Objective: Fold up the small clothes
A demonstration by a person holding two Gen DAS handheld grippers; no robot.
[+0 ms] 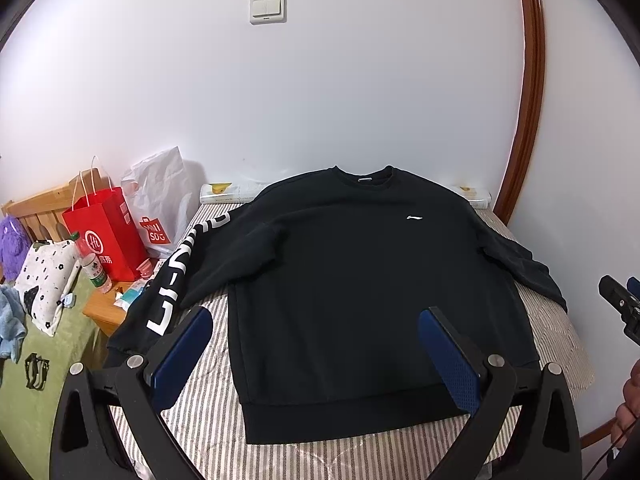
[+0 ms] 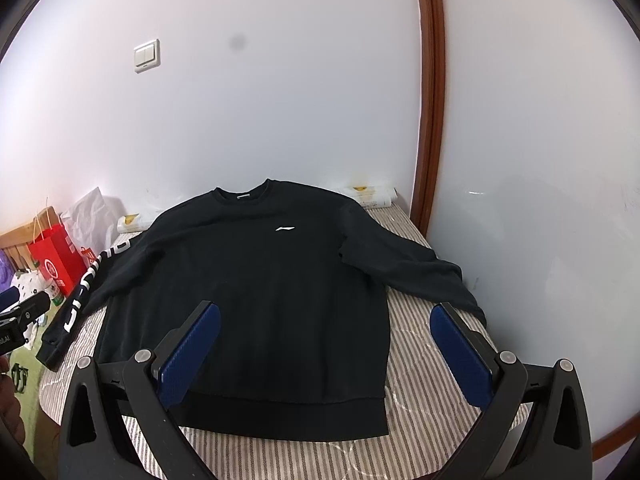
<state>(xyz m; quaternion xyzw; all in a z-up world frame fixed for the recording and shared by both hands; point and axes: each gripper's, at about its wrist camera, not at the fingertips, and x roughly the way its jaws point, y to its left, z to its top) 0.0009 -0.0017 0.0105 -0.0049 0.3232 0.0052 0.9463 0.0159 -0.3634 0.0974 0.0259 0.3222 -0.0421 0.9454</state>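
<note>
Both my left gripper point(image 1: 314, 326) and right gripper point(image 2: 326, 322) hover wide open, empty, with the flat sweatshirt point(image 1: 360, 280) at twelve o'clock, seemingly ready for folding.

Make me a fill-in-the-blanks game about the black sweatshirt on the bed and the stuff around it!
1. The black sweatshirt lies flat on a ____ bed cover.
2. Big white letters run down only the sleeve on the ____ side of both pictures.
3. The jaws of the left hand-held gripper and the right hand-held gripper are ____.
4. The paper bag beside the bed is ____.

Missing words: striped; left; open; red
</note>
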